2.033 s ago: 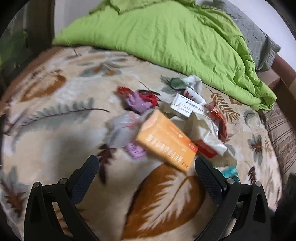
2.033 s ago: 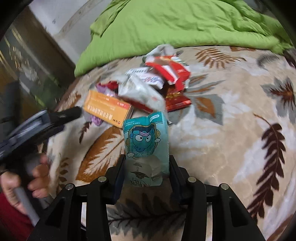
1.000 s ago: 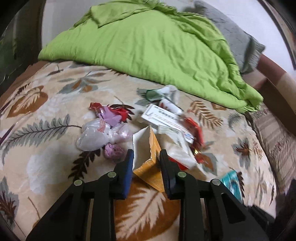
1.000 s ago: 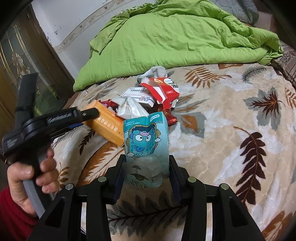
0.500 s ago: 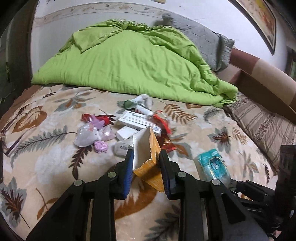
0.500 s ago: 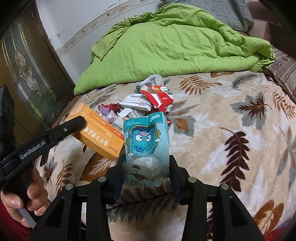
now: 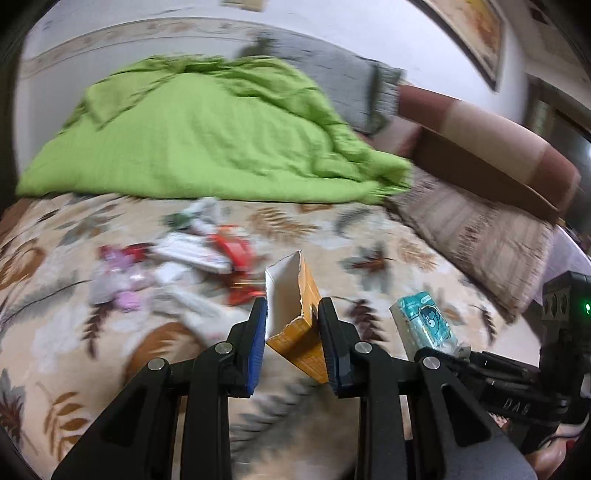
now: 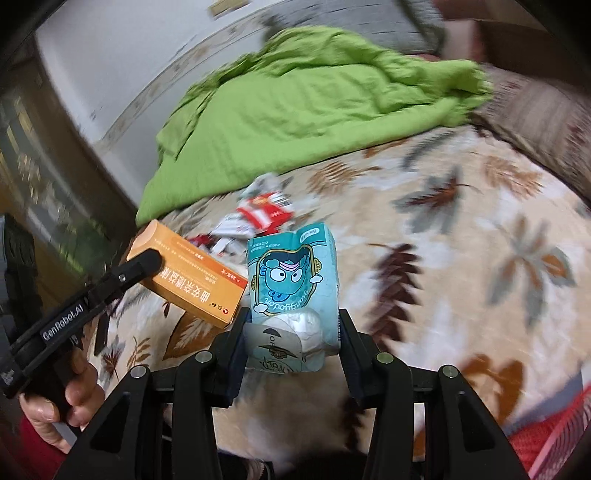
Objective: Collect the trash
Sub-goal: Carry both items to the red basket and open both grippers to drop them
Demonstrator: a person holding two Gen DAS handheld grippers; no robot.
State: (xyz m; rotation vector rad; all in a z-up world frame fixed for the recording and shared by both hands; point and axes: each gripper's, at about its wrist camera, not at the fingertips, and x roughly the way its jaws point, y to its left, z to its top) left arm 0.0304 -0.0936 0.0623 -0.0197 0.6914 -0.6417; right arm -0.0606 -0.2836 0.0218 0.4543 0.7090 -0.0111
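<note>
Left wrist view: the left gripper (image 7: 292, 325) is closed down on an orange cardboard box with a torn-open white-lined end (image 7: 295, 314), its blue-padded fingers (image 7: 257, 343) pressing the box's two sides, the box held above the leaf-patterned beige blanket (image 7: 74, 332). No print on the box can be read from this side. At the right edge, the right gripper (image 7: 436, 354) clamps a teal plastic tissue packet with a cartoon face (image 7: 423, 323). Farther back on the blanket lies a blurred heap of leftover trash, red, white and pink wrappers (image 7: 177, 258). Behind it sit a crumpled lime-green quilt (image 7: 207, 140), a grey pillow (image 7: 343, 88) and a brown padded headboard (image 7: 480, 147), with a framed picture (image 7: 469, 26) on the wall; these last three show clearly only here.

Right wrist view: the right gripper (image 8: 291, 332) is shut on the tissue packet (image 8: 293, 291), its fingers (image 8: 236, 343) squeezing the lower sides. The packet's writing appears upside down; I cannot read it with confidence. To the left, the left gripper (image 8: 147, 264), whose arm reads "GenRobot.AI", holds the orange box (image 8: 192, 280), which shows white Chinese characters along its long face, too tilted to read. The person's left hand (image 8: 70, 402) grips that tool's handle, seen only here. The trash heap (image 8: 255, 218) lies beyond the packet, near the green quilt (image 8: 314, 103). A red mesh edge (image 8: 554, 443) fills the lower right corner.
</note>
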